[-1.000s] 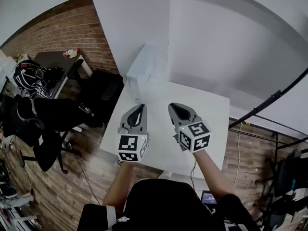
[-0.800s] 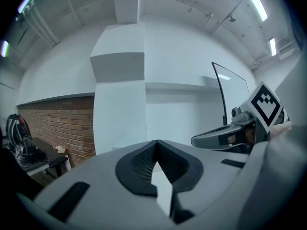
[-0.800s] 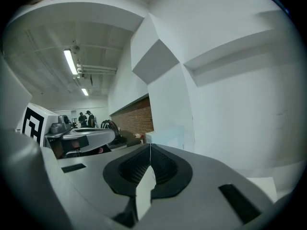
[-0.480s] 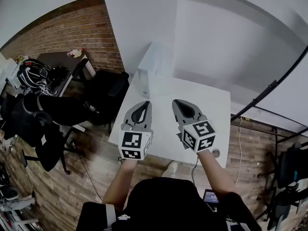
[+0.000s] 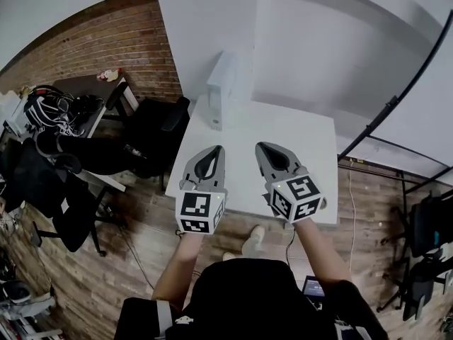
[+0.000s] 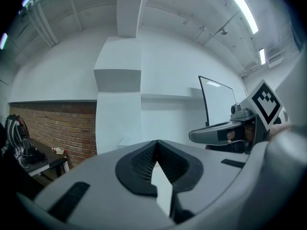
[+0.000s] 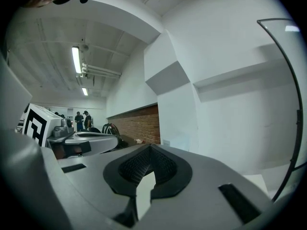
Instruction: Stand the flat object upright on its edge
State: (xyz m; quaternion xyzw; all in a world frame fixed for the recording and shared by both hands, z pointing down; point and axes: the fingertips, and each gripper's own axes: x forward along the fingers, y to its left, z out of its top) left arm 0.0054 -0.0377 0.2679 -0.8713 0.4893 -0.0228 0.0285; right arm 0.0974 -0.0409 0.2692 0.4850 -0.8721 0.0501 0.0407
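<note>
The flat object isn't clear in any view. The best guess is the white slab (image 5: pixel 221 91) at the far left corner of the table (image 5: pixel 297 140). It looks to be upright there already, but white on white at that range leaves this unsure. The rest of the tabletop looks bare.

Your left gripper (image 5: pixel 212 153) and right gripper (image 5: pixel 265 149) hover side by side over the near edge of the table, well apart from the slab. The left gripper view shows the jaws pressed together with nothing between the pads (image 6: pixel 144 159). The right gripper view shows the same, closed and empty.

Risks from here:
- Reaching in with the jaws closed means you push the slab instead of gripping it. It sits right at the corner, so a shove could send it off the edge toward the black chair (image 5: pixel 152 129).
- If it is standing on its edge, any side bump will likely topple it flat.
- The low contrast makes its edge easy to misjudge, so approach slowly and open the jaws first.
</note>
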